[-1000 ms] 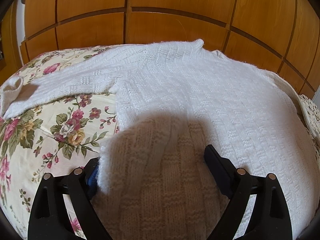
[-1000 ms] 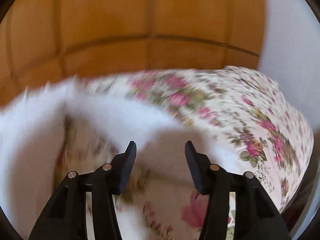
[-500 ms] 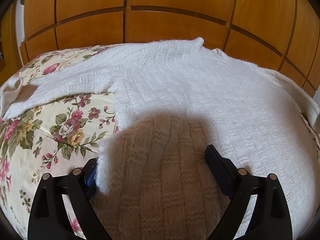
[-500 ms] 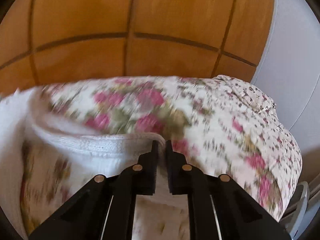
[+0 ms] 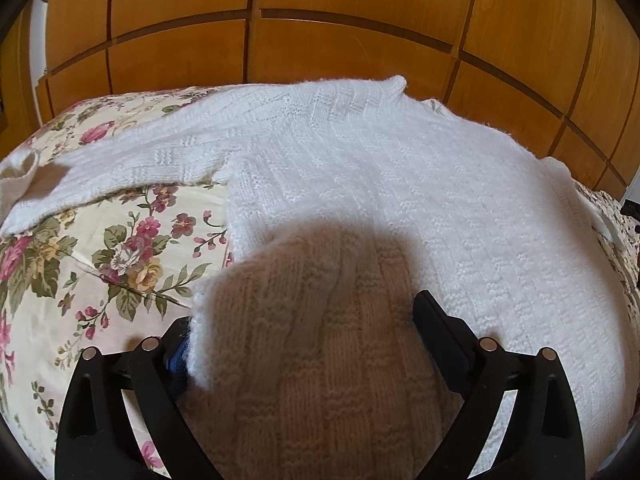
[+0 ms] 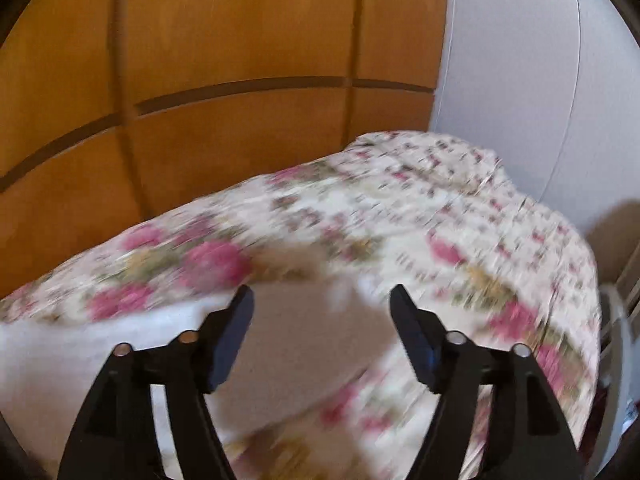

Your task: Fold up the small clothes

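A white knitted sweater point(image 5: 400, 184) lies spread on the floral bedspread point(image 5: 100, 248), one sleeve point(image 5: 120, 164) stretched out to the left. My left gripper point(image 5: 304, 332) is open, its jaws wide apart at the sweater's lower left hem; the knit lies over the left finger. In the blurred right wrist view my right gripper point(image 6: 322, 308) is open and empty, above a white part of the sweater point(image 6: 80, 344) that runs to the left edge.
A wooden panelled wardrobe point(image 5: 320, 32) stands behind the bed. In the right wrist view a white wall point(image 6: 540, 80) is at the right and the bed's edge point(image 6: 584, 280) drops off there.
My right gripper, shut on the sweater's edge half a second ago, has opened and let it go while moving. The left gripper and the sweater body have stayed put.
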The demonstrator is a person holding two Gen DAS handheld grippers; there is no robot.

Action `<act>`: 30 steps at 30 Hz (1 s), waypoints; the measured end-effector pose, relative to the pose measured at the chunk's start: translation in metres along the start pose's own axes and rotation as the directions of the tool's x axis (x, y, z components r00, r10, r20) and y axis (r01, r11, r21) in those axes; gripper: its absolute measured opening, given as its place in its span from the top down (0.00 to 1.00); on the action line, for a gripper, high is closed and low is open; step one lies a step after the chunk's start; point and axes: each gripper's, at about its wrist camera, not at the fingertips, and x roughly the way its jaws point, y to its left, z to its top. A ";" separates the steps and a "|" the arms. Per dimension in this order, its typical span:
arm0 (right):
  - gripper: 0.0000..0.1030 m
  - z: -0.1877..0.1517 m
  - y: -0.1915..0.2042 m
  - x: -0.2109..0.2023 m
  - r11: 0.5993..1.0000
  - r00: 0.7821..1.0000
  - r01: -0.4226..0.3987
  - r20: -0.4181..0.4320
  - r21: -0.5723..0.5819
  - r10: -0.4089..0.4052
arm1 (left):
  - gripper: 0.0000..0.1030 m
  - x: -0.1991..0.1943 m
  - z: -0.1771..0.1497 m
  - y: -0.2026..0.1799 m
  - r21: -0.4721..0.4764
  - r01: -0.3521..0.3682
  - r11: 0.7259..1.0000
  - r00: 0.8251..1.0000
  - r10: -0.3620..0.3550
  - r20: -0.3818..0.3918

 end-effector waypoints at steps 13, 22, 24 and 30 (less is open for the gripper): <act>0.17 -0.114 0.189 -0.137 0.780 0.829 -0.558 -0.140 -0.283 0.542 | 0.09 -0.003 0.000 0.001 -0.010 0.019 1.000 1.000 -0.019 0.007; 0.10 -0.158 0.248 -0.117 0.751 0.865 -0.502 -0.273 -0.429 0.422 | 0.09 -0.019 0.008 0.028 -0.151 0.054 0.987 0.998 -0.051 0.019; 0.09 -0.158 0.247 -0.112 0.753 0.863 -0.505 -0.280 -0.422 0.422 | 0.09 -0.026 0.012 0.047 -0.225 0.048 0.973 0.998 -0.037 0.051; 0.07 -0.162 0.246 -0.114 0.756 0.867 -0.498 -0.269 -0.425 0.420 | 0.09 -0.045 0.033 0.115 -0.286 -0.250 0.925 0.955 0.285 0.087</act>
